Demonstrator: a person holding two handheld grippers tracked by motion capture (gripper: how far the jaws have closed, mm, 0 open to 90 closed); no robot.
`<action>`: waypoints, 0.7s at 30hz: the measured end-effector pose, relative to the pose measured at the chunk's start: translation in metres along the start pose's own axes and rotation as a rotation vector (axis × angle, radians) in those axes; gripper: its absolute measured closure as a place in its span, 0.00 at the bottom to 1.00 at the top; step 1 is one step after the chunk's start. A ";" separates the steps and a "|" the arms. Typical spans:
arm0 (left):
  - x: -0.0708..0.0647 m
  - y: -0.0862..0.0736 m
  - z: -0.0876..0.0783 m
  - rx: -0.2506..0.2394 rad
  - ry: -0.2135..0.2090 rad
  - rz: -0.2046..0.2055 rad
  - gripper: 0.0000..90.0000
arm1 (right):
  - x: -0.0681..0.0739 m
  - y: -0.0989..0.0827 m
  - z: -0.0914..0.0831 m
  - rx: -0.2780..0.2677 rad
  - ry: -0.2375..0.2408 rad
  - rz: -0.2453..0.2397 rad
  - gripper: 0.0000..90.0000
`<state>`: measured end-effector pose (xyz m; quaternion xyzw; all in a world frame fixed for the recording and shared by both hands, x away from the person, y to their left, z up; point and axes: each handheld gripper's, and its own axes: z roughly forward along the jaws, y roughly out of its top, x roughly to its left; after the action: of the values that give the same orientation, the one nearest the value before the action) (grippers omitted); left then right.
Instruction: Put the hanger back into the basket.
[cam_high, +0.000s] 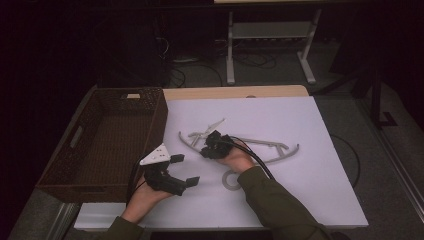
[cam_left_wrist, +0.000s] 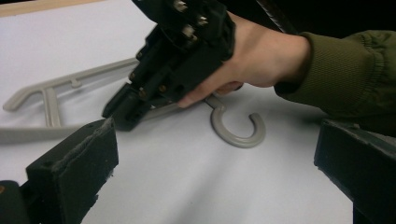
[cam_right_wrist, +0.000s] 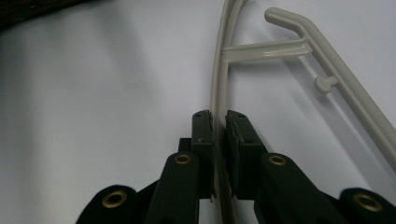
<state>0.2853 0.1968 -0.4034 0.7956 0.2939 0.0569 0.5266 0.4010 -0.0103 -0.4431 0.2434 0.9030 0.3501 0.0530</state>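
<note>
One grey hanger (cam_right_wrist: 219, 70), one basket (cam_high: 107, 135), two grippers: right gripper (cam_right_wrist: 219, 126) clamps it.

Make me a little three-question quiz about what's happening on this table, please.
1. True or false: the right gripper is closed on the hanger.
2. What stands at the table's left? A) a dark woven basket B) a glass bowl C) a toolbox
3. Which gripper has its jaws wide apart?

Key:
1. True; its jaws pinch the hanger's thin grey arm.
2. A, the basket.
3. The left gripper, hovering above the white sheet with nothing between its jaws.
</note>
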 end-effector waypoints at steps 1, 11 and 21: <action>0.000 0.000 0.000 0.000 -0.001 0.003 0.00 | 0.002 -0.002 -0.001 0.001 0.006 -0.009 0.91; 0.000 0.001 -0.001 0.002 0.003 0.001 0.00 | 0.038 -0.040 -0.032 0.018 0.150 -0.185 0.91; 0.000 0.001 -0.001 -0.008 0.004 0.002 0.00 | 0.059 -0.053 -0.045 0.005 0.174 -0.244 0.73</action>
<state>0.2854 0.1972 -0.4025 0.7937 0.2941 0.0599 0.5290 0.3162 -0.0437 -0.4402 0.1009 0.9279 0.3586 0.0161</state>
